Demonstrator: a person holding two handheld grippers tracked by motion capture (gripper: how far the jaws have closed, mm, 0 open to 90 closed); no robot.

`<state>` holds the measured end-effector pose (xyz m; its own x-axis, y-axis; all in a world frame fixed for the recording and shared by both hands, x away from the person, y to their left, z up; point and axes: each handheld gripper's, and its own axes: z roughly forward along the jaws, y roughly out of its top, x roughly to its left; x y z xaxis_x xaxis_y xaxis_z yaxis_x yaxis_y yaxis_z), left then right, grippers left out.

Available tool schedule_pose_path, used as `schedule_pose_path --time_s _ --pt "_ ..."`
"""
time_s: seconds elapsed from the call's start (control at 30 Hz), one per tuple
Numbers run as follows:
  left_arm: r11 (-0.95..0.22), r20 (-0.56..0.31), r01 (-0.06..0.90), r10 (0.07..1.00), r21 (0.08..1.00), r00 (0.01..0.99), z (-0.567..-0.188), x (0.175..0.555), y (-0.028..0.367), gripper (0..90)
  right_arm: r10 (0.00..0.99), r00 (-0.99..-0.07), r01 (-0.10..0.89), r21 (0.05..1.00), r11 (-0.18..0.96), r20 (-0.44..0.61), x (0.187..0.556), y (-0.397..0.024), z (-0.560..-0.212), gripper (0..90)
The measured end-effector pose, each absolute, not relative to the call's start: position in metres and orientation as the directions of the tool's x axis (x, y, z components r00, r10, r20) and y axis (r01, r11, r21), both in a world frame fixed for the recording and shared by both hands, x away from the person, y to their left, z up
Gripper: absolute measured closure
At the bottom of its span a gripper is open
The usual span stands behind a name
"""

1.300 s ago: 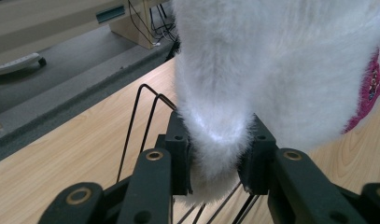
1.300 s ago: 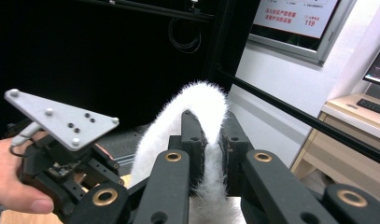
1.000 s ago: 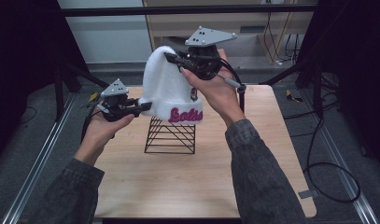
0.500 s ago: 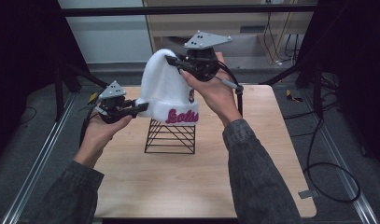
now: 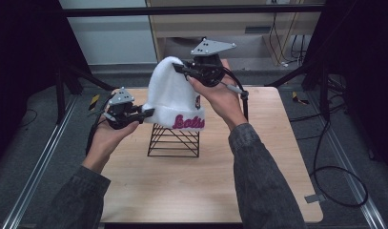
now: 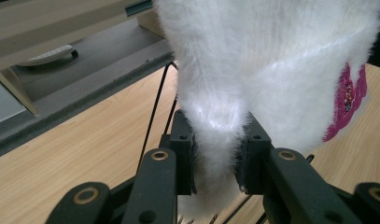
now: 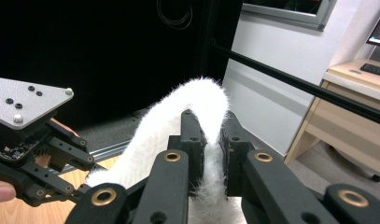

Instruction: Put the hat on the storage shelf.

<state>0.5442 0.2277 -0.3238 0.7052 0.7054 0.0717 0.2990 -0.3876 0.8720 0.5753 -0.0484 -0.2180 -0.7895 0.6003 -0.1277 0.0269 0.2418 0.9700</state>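
I count one white hat (image 5: 175,98), one black wire stand (image 5: 174,140) and one tabletop (image 5: 277,157). I have two grippers: my left gripper (image 5: 148,112) and my right gripper (image 5: 178,67).

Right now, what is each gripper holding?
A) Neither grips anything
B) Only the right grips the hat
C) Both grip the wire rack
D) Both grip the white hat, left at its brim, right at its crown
D: the left gripper pinches the brim of the white hat, and the right gripper pinches its crown, above the wire rack.
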Motion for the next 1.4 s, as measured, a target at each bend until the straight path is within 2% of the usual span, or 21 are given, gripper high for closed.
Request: schedule_pose_path --time_s 0.27,1.4 --pt "-0.403 0.1 0.297 0.72 0.866 0.686 -0.335 0.548 0.224 71.6 0.591 -0.796 0.026 0.969 0.246 -0.129 0.575 -0.049 -0.227 83.0" --pt "-0.379 0.084 0.306 0.736 0.873 0.672 -0.355 0.545 0.236 71.8 0.58 -0.806 0.057 0.961 0.269 -0.115 0.573 -0.045 -0.243 82.8"
